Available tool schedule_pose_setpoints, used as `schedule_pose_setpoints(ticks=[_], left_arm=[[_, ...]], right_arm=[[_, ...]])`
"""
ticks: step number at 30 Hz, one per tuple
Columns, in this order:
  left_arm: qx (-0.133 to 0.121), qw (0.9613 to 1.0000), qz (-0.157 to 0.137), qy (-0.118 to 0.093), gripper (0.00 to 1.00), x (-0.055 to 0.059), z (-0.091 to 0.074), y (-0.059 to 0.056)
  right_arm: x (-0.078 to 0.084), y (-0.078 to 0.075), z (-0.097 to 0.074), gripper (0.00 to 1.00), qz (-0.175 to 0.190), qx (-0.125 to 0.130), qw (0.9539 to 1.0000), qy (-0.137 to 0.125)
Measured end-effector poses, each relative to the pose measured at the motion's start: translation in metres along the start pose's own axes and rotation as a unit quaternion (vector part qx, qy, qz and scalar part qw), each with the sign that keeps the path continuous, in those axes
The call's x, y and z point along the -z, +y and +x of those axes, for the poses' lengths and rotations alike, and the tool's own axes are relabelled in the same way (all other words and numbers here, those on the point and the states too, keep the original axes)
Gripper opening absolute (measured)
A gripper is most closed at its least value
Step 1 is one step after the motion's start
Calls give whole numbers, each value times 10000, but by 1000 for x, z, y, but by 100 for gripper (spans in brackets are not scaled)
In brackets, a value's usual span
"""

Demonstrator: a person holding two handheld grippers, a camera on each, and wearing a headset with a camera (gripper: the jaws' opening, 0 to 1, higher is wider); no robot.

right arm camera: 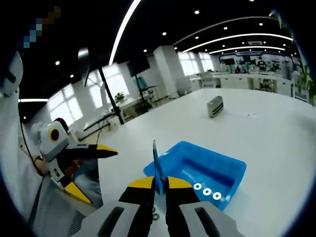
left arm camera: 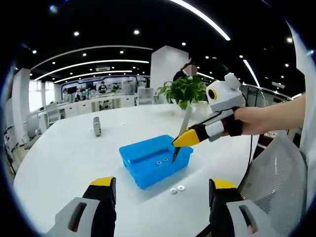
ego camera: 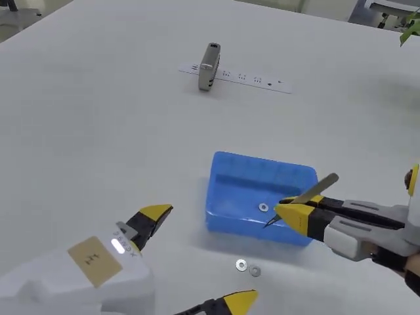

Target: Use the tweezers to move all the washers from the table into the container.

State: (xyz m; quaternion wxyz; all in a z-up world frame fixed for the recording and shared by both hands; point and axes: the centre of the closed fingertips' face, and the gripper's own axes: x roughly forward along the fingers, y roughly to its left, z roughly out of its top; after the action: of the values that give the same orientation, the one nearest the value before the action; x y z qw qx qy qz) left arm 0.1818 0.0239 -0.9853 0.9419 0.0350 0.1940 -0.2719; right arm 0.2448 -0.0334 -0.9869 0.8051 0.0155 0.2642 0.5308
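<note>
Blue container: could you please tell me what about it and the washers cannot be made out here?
- Head view: the right gripper and the tweezers cover part of the blue container, so the washers inside cannot be counted there.
- Tip of the tweezers: too small to tell whether it grips a washer.
- Right gripper view: the table washers lie mostly behind the jaws.

I saw the container [ego camera: 262, 159] sitting mid-bench [ego camera: 98, 131], with washers [right arm camera: 207, 191] inside it. Two loose washers [ego camera: 241, 265] lay just before its near wall. The tweezers [ego camera: 308, 195] reached in from the right. Well behind, a power strip [ego camera: 249, 79] lay with a small box [ego camera: 209, 65] standing on its left part.
</note>
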Motion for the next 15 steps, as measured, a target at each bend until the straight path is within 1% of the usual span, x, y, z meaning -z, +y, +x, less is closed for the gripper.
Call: schedule_pose_setpoints(ticks=[7, 15], left_arm=[[-3, 10000, 3, 14, 77, 1, 0, 0], [13, 10000, 17, 17, 77, 1, 0, 0]], right_arm=[[6, 8, 1, 4, -33, -110, 9999, 97], [26, 13, 6, 4, 17, -189, 9993, 322]])
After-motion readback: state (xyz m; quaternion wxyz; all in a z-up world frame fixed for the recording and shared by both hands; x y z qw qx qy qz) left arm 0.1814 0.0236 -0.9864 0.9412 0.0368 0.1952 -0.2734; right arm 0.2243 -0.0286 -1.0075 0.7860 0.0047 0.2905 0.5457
